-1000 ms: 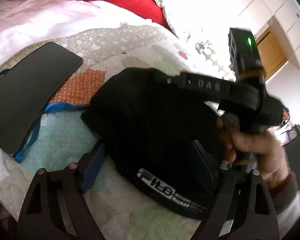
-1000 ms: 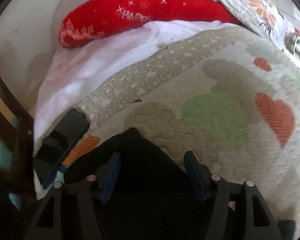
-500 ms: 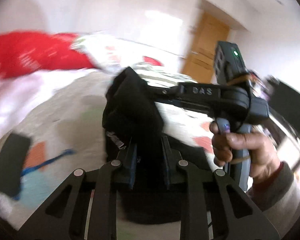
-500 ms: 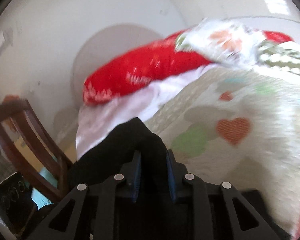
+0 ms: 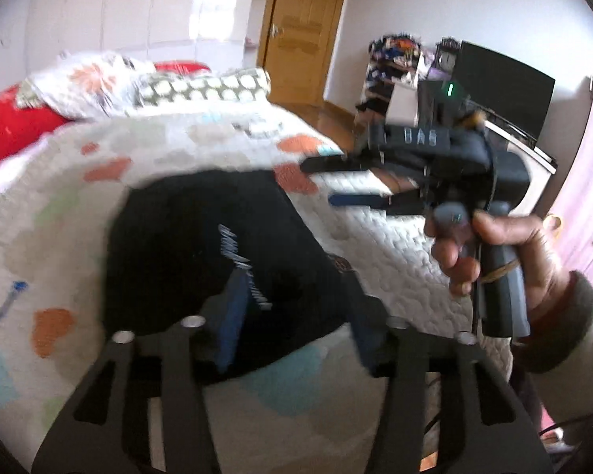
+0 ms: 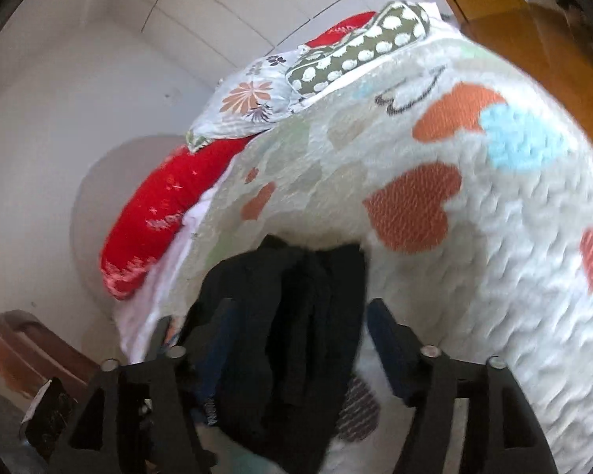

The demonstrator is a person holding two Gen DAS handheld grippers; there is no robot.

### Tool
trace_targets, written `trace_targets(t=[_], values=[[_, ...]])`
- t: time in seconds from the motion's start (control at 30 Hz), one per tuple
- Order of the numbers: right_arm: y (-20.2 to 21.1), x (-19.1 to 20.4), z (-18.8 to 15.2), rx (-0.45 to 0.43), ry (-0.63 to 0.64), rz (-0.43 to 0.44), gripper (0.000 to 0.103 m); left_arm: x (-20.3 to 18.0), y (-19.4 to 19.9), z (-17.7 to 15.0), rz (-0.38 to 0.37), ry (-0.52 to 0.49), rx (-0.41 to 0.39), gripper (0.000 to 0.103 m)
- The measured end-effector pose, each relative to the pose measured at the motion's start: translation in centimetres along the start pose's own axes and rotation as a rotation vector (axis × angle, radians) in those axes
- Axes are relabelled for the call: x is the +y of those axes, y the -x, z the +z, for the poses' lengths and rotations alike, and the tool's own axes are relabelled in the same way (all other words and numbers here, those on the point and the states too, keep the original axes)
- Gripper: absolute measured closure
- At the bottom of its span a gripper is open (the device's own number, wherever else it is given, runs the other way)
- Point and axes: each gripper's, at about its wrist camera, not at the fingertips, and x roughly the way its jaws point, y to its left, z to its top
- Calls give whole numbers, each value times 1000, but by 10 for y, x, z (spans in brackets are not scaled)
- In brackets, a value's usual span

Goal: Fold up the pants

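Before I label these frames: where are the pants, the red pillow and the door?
pants [image 5: 201,245], left wrist view, middle of the black fabric.
red pillow [image 6: 158,213], right wrist view, its middle.
door [image 5: 304,31], left wrist view, wooden panel.

open quilt [image 5: 395,245] beside pants [image 5: 201,245]

My left wrist view sits close above the heart-patterned quilted bed [image 5: 375,237], facing across it toward the wooden door [image 5: 300,31]. My right wrist view looks up the bed [image 6: 474,197] toward its long red pillow [image 6: 158,221]. Both share the folded black pants [image 5: 201,249] [image 6: 296,316].
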Motion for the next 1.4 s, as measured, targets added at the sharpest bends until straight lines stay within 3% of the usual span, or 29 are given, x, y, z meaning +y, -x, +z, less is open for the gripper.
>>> trace_targets(t=[0.07,0.2,0.23,0.27,0.3,0.4,0.57,0.7,0.8,0.83,0.97,1.03,1.1,1.23,1.4], values=[[-7,-1,-5,27,-22,40,32,7,9,1,46,5,-16,44],[-38,15,-12,96,19,26,32,37,13,-1,138,71,-18,44],[-47,17,-15,114,37,25,37,45,11,-1,150,102,-14,44],[-55,21,-16,119,56,10,49,50,11,-2,156,126,-13,44],[-60,23,-18,112,84,-8,77,56,10,-2,167,147,-11,44],[-58,41,-21,82,184,-25,87,61,14,-5,186,175,-19,44],[-11,58,-21,-3,297,-63,88,66,9,-7,195,204,-12,44],[-27,24,-28,85,251,-199,86,67,-22,-15,198,226,71,44],[-29,14,-28,103,230,-242,67,69,-17,-11,197,241,58,44],[-24,15,-26,90,232,-248,63,70,-15,-7,212,233,52,44],[3,28,-13,-14,271,-315,62,82,-14,15,261,234,37,44],[9,39,-7,-58,291,-278,62,88,-20,27,272,243,36,44],[3,53,-2,-63,331,-232,62,96,-31,36,274,254,38,44],[-33,69,0,-10,400,-243,65,108,-65,48,287,255,108,44],[-67,56,-2,62,395,-275,65,127,-104,47,346,253,203,44]])
